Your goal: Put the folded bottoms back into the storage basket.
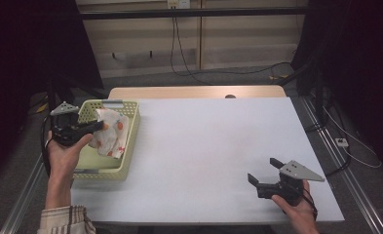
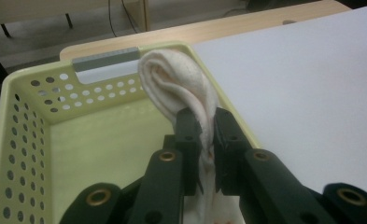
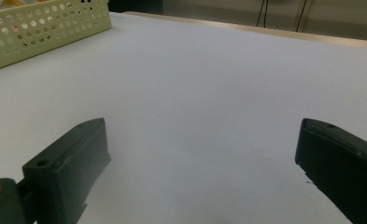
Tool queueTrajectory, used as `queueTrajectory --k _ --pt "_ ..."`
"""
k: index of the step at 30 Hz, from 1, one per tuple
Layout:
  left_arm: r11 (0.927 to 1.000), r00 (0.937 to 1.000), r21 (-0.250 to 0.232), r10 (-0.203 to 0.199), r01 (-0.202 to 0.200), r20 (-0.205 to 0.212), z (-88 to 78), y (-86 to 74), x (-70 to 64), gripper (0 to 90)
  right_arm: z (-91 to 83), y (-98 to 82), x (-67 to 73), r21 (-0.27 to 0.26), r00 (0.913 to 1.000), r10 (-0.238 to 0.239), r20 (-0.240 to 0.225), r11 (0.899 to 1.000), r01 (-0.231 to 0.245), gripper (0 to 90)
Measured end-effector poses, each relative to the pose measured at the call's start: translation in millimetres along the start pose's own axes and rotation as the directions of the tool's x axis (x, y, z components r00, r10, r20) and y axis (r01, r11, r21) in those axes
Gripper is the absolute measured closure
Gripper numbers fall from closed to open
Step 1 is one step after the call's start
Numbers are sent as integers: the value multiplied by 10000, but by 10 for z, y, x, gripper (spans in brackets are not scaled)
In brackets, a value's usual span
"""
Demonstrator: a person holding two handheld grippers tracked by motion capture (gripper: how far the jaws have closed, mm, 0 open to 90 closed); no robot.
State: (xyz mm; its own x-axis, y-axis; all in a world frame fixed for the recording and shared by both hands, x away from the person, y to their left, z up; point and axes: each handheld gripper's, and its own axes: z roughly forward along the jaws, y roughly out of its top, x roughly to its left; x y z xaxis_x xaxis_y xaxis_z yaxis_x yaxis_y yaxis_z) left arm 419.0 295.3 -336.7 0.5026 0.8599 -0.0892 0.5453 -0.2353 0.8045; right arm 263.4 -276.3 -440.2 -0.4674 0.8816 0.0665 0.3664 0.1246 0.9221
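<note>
Left gripper (image 2: 208, 135) clamped tight on a bunched fold of cloth (image 2: 179, 88), held over the pale green basket (image 2: 27, 121) by its right wall. Soft, light, limp; best pinched at a thick fold. White with orange prints (image 1: 112, 131). Right gripper (image 1: 263, 174) wide apart, holding nothing, above the white table (image 1: 203, 146).

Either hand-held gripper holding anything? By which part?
Left hand-held gripper pinches the patterned cloth by a bunched fold, over the basket. Right hand-held gripper is open, empty.
</note>
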Motion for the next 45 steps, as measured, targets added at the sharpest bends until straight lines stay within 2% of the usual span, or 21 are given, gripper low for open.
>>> queueTrajectory --k 21,32,33,37,45 --pt "9978 9998 660 -98 89 144 221 -95 78 824 1 -2 1 24 10000 -41 -26 10000 41 25" --pt "9980 9994 627 -77 56 327 297 -91 58 824 5 -3 3 54 10000 -29 -23 10000 30 25" --pt "9970 9998 764 62 -77 196 329 -93 60 824 6 -3 4 53 10000 -23 -30 10000 24 25" --pt "9959 9999 900 -23 12 113 375 -108 85 824 6 -3 7 46 10000 -49 -64 10000 50 24" --pt "9963 9999 855 -110 106 43 417 -112 119 822 6 -4 7 69 10000 -42 -64 10000 42 25"
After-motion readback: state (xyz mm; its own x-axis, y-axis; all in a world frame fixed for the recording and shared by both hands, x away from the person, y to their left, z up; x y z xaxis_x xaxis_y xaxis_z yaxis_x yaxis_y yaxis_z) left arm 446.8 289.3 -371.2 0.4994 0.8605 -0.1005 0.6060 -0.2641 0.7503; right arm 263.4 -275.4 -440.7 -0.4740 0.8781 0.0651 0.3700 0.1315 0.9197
